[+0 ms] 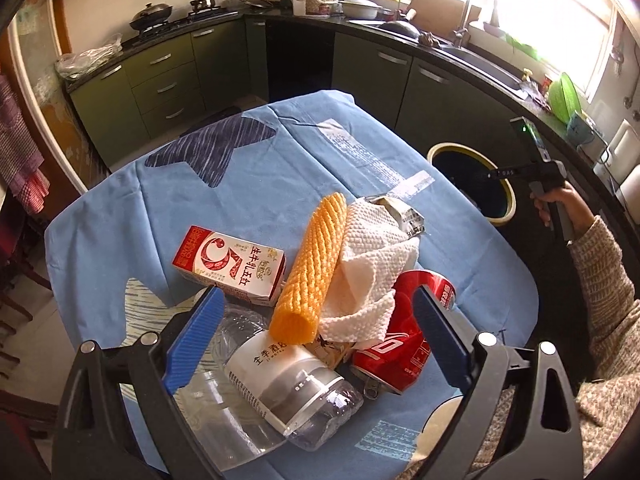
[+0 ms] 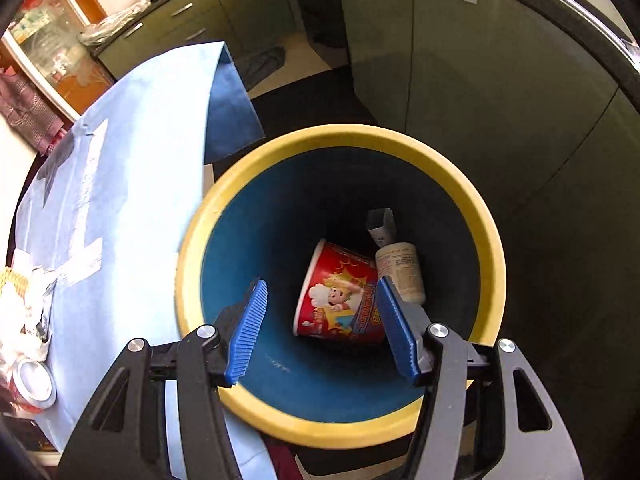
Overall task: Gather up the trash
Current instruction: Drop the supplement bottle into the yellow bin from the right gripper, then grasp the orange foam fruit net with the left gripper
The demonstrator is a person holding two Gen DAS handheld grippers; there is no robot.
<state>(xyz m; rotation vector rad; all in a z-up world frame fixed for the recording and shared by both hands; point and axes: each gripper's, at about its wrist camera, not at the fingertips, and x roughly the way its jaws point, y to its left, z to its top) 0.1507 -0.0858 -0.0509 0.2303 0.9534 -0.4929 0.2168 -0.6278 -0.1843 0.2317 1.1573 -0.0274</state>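
The right gripper (image 2: 322, 328) hangs over the yellow-rimmed bin (image 2: 486, 240) with its jaws spread and nothing between them; a red paper cup (image 2: 340, 296) and a small bottle (image 2: 402, 272) already lie at the blue bottom. The left gripper (image 1: 318, 340) is also wide open and empty above the trash pile, in the lower centre of the left wrist view.

The pile is tight, and this is the risk. The orange foam net (image 1: 310, 272) leans on the clear plastic bottle (image 1: 276, 392), the white paper towel (image 1: 372, 264) covers part of the crushed red can (image 1: 404, 340), and the milk carton (image 1: 230, 266) touches the net. I judge that closing on one piece may drag its neighbours, and the round bottle could roll toward the table edge. The net and the towel are soft, so they may slip out on the way to the bin.

The table has a light blue cloth (image 1: 260, 184) with dark shapes, loose enough that it may shift. Around it is a kitchen with green cabinets (image 1: 160, 80), a stove in the upper left, and a sink (image 1: 476, 56) under a bright window in the upper right.
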